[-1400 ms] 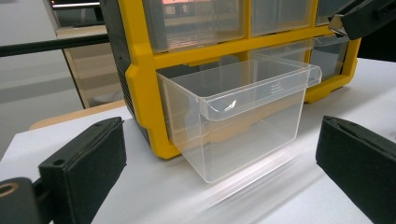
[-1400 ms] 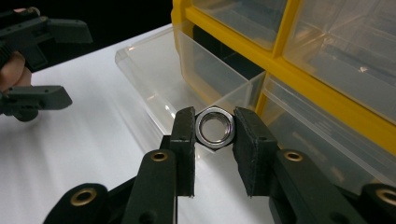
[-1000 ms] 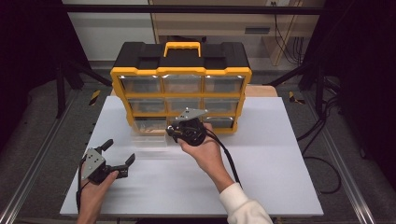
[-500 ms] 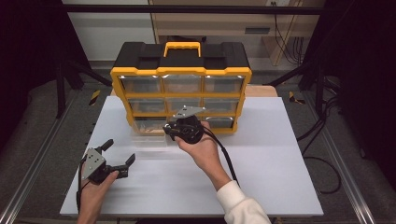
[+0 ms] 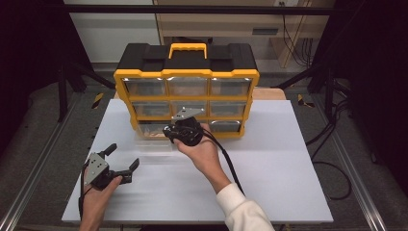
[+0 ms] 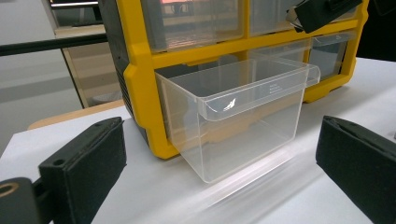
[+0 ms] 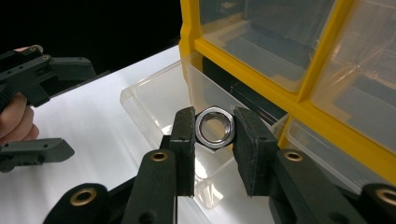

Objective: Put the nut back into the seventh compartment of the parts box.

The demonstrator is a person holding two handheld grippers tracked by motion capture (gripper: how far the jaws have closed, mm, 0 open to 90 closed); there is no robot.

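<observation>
Right claw (image 7: 214, 128) grips nut (image 7: 214, 127), unmoved over drawer (image 7: 154, 100); left claw (image 5: 123, 161) open, unmoved.

Nut (image 7: 214, 128) above drawer (image 7: 164, 101); organizer (image 5: 186, 82) behind.

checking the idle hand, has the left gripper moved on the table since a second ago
No. In the high view the left gripper sits at the same spot near the white table's front left corner, jaws open, well short of the yellow organizer.
</observation>
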